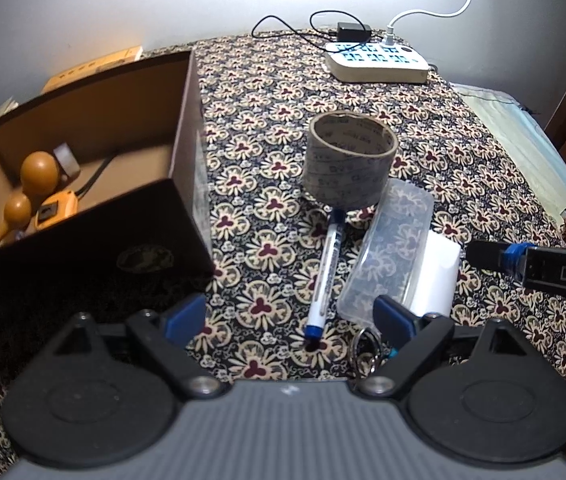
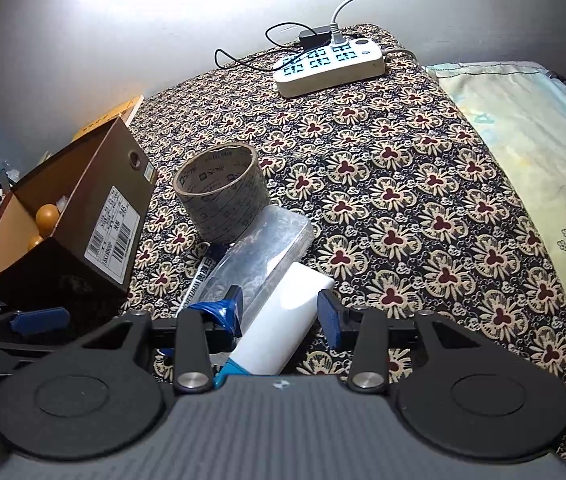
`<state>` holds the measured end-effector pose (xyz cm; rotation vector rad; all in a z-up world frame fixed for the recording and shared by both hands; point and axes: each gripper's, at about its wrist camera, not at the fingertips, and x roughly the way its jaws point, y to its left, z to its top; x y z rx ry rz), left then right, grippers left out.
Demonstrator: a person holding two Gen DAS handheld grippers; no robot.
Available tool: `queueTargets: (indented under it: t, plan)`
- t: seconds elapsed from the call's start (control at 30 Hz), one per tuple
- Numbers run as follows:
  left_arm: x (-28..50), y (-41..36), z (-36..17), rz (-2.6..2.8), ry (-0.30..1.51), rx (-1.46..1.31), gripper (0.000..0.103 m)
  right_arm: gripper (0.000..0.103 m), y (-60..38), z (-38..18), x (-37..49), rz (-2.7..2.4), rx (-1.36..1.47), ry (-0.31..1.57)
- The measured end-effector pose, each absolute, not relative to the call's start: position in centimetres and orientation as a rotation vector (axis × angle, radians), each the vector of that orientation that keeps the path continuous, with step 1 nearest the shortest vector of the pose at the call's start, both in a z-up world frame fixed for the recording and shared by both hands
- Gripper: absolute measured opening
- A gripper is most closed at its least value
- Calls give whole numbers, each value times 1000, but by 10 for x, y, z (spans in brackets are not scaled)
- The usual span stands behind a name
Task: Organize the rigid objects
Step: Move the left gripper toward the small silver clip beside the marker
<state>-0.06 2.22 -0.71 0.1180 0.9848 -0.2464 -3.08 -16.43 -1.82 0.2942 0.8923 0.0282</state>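
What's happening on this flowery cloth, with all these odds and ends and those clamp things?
A person is tidying loose items into the brown cardboard box with two hand-held grippers. The right gripper is open around the white rectangular block, not yet squeezing it. The left gripper is open and empty near the blue-capped marker pen. The clear plastic case and brown tape roll lie on the cloth; a wooden gourd is already boxed.

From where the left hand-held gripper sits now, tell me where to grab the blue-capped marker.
Grip the marker mid-barrel, coming from above with the fingers across its width. It lies flat, cap toward the left hand-held gripper, far end against the tape roll, clear case close alongside.
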Motion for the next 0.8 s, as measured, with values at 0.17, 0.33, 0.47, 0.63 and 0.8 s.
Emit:
queueTargets:
  t: [0.17, 0.33, 0.47, 0.63, 0.8]
  plan:
    - [0, 16, -6, -256, 978, 138, 91, 25, -165, -12, -31, 7, 247, 859]
    - [-2, 13, -6, -262, 978, 149, 91, 25, -162, -13, -32, 17, 251, 866]
    - [-4, 15, -7, -252, 975, 155, 91, 25, -159, -15, -33, 29, 253, 875]
    - [-7, 20, -9, -251, 984, 143, 91, 25, -162, -21, -35, 37, 328, 898]
    - [-14, 25, -9, -260, 979, 140, 91, 24, -163, -29, -36, 50, 391, 924]
